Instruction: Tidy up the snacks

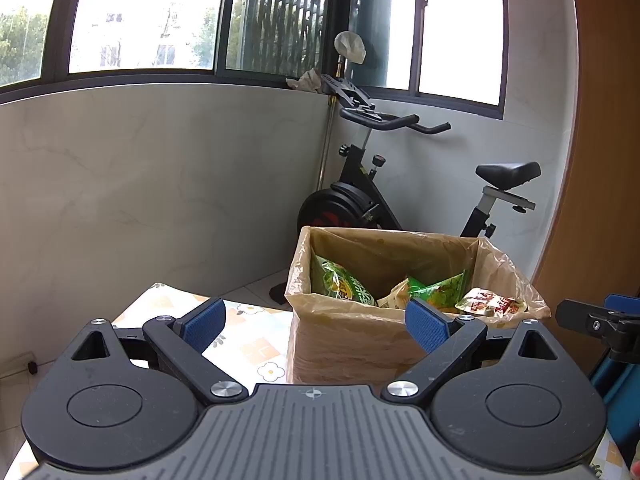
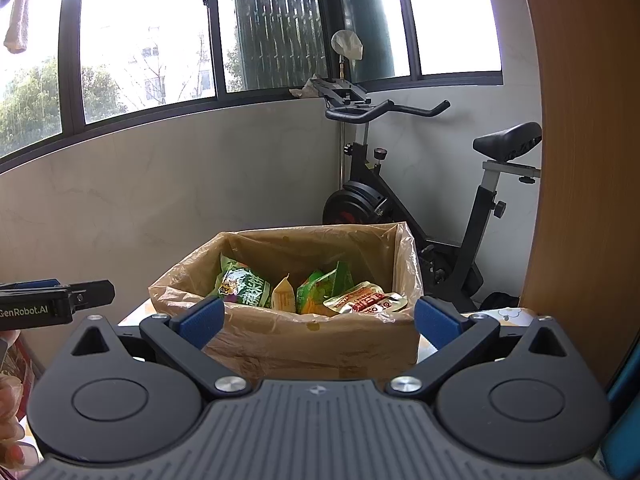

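Brown cardboard forms the box (image 1: 352, 344), lined with a translucent plastic bag and standing on the patterned surface (image 1: 248, 344) at centre right of the left wrist frame and at lower centre of the right wrist frame. Inside it lie several snack packets: a green packet (image 2: 244, 286) at the left, a small yellow packet (image 2: 283, 295) beside it, a second green packet (image 2: 324, 290) in the middle, and a red-and-silver pouch (image 2: 366, 300) at the right. Left gripper (image 1: 316, 322): jaws spread wide, nothing between the blue pads, positioned just short of the near wall of the box. Right gripper (image 2: 318, 320): jaws likewise spread wide and empty, framing the near wall of the box. An exercise bike (image 2: 420, 200) stands behind the box against the pale wall, beneath dark-framed windows (image 1: 140, 20) across the top of the frame.
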The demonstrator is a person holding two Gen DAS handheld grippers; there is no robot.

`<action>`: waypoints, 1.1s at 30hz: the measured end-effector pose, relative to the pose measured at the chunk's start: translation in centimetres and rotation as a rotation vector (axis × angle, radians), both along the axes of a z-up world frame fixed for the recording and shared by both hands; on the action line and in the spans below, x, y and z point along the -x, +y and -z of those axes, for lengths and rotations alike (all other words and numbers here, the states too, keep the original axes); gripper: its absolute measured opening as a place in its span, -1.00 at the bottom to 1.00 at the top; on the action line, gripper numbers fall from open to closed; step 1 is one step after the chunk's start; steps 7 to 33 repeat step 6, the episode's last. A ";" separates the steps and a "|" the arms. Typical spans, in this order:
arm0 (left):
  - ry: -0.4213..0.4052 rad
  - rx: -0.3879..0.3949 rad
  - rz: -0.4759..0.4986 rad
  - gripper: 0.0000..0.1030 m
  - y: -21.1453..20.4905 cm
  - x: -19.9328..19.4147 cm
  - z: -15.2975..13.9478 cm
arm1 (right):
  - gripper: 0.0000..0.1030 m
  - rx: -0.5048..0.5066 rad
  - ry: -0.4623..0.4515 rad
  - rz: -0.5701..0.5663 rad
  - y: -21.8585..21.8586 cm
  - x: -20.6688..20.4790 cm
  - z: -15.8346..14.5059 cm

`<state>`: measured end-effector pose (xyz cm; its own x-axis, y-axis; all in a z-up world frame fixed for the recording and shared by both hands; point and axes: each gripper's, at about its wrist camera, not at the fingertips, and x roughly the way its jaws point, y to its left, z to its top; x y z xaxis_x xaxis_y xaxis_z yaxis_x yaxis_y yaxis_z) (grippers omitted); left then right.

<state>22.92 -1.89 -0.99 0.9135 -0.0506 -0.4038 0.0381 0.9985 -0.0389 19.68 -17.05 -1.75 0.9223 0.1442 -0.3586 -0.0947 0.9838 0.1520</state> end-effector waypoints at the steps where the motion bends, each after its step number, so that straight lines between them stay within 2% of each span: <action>1: 0.000 0.002 0.000 0.90 0.0 0.0 0.0 | 1.00 0.001 0.000 0.000 0.0 0.0 0.0; 33: 0.005 0.011 0.001 0.90 0.3 -0.2 0.2 | 1.00 0.003 0.002 0.001 -0.1 -0.1 0.1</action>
